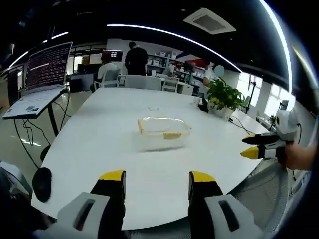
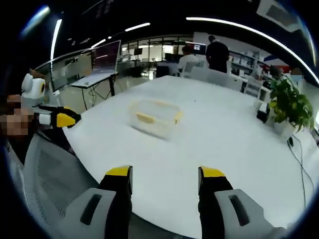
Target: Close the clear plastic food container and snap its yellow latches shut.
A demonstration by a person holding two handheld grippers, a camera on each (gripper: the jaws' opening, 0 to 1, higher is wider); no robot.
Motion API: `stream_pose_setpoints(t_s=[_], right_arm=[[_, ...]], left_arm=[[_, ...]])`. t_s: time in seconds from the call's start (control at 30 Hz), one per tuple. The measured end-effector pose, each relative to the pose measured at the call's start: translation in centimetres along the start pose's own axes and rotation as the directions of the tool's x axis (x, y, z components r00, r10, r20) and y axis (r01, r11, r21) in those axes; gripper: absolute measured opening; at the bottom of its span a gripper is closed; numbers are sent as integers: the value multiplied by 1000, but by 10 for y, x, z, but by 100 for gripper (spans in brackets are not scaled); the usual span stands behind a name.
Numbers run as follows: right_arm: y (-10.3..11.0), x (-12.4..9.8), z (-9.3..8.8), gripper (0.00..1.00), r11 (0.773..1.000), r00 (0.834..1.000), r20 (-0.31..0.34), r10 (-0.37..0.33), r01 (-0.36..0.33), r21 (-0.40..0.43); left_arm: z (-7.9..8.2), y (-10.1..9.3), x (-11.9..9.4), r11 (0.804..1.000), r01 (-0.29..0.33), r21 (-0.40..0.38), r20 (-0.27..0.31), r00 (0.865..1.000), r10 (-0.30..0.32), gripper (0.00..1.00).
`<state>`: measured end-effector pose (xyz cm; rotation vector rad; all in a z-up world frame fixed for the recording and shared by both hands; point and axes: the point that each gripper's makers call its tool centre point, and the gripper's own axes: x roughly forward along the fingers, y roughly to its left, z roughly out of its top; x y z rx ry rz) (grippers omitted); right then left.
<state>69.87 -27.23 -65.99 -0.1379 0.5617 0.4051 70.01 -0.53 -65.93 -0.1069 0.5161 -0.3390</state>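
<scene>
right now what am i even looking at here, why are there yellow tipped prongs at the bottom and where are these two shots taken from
No robot here: a person holds a two-jaw gripper in each hand, and a fisheye camera rides on each one. The prongs at the bottom are that gripper's own yellow-tipped jaws.

The left gripper view looks along the left gripper; the right gripper pokes in from the right. The right gripper view looks along the right gripper; there the left one enters from the left.

Both grippers are open and hold nothing. On the white table sits a clear plastic food container with yellow latches. A potted plant stands at the far edge, and a laptop is on a stand beside the table.
</scene>
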Motion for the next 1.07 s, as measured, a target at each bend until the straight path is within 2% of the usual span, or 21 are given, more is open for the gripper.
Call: stream_pose_setpoints(t_s=[0.23,0.33,0.43,0.5,0.6,0.7,0.9,1.07], right_arm=[[-7,-3,-1,49,999,998,27,-49,48,24],[-11,-3,-9,49,995,998,17,-57,55,82],[-15,-7,-4,48,993,997,47,-69,64,101],[-11,-8,-1,48,996,995,64,-73,68,65],[-1,-4,-1,47,999,998,44,-36,38,-31],[4,0,-1,46,998,999,41,-22,24,-51],[3,-1,3,45,997,998,59,-19,23,-71],[3,-2,7,44,997,997,79,-23,28,-72]], left_arm=[[2,-5,-2,1000,0,16,19,1000,0,45],[2,-7,-1,1000,0,22,22,1000,-1,46],[0,-10,0,999,-6,37,24,1000,5,45],[2,-10,0,998,-25,53,37,999,23,43],[3,-8,1,998,-39,57,37,999,37,42],[2,-7,2,998,-39,45,29,999,38,42],[2,-13,3,994,-30,105,29,999,27,42],[2,-13,4,994,-23,106,26,999,20,42]])
